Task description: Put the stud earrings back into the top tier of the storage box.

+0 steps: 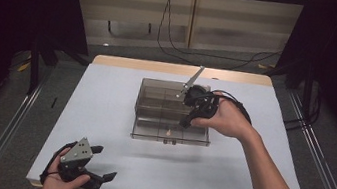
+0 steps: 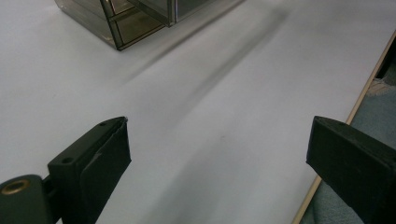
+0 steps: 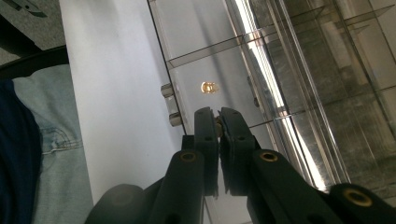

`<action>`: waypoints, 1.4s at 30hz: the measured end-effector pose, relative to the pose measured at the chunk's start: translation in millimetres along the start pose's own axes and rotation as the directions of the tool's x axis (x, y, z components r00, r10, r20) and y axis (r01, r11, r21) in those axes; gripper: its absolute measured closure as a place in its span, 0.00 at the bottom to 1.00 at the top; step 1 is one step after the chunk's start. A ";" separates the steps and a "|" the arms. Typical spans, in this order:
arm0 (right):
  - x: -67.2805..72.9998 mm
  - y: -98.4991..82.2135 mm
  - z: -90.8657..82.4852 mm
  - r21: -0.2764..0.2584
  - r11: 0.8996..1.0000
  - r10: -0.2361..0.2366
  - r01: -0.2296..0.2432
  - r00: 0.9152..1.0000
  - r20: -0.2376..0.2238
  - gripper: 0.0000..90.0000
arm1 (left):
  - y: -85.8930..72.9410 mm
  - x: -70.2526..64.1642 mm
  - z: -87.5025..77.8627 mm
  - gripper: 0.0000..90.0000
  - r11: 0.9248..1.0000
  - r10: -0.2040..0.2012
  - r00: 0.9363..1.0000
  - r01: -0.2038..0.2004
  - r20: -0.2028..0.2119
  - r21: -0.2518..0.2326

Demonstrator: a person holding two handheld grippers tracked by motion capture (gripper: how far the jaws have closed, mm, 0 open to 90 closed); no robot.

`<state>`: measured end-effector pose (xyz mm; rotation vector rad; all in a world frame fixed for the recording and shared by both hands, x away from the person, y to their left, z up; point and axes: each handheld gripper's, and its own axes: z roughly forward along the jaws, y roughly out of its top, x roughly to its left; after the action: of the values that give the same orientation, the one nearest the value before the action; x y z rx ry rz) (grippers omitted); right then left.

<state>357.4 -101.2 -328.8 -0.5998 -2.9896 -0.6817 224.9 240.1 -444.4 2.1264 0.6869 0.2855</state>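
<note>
Left tool (image 1: 104, 165): jaws apart, empty, lower left on surface (image 1: 102, 115).
Right tool (image 3: 218, 122): pinched on small brass piece, over box (image 1: 155, 103), centre frame.
Progress: one brass piece (image 3: 210, 87) already inside; held one not yet dropped.

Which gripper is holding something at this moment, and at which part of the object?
The right gripper is shut on a small brass-coloured part, pinched at its tips over the smoky transparent plastic compartment box; which part of it is gripped cannot be told. The left gripper is open and holds nothing.
</note>
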 end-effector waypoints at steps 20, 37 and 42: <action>5.3 31.0 18.8 0.089 0.995 -0.034 0.034 0.999 -0.005 0.96 | 0.1 -0.3 -0.3 0.07 1.000 0.007 1.000 -0.007 0.003 0.005; 1.1 39.2 50.8 0.248 0.966 -0.070 0.067 0.998 0.001 0.96 | 0.5 -1.4 -0.2 0.07 1.000 0.011 1.000 -0.011 0.001 0.011; 2.1 38.0 56.6 0.262 0.963 -0.071 0.066 0.997 0.009 0.96 | 0.1 -1.0 -0.9 0.07 1.000 0.014 1.000 -0.014 0.003 0.007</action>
<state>373.3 -45.0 -364.0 -0.4913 -3.0554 -0.2755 223.7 240.2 -443.7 2.1385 0.6718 0.2878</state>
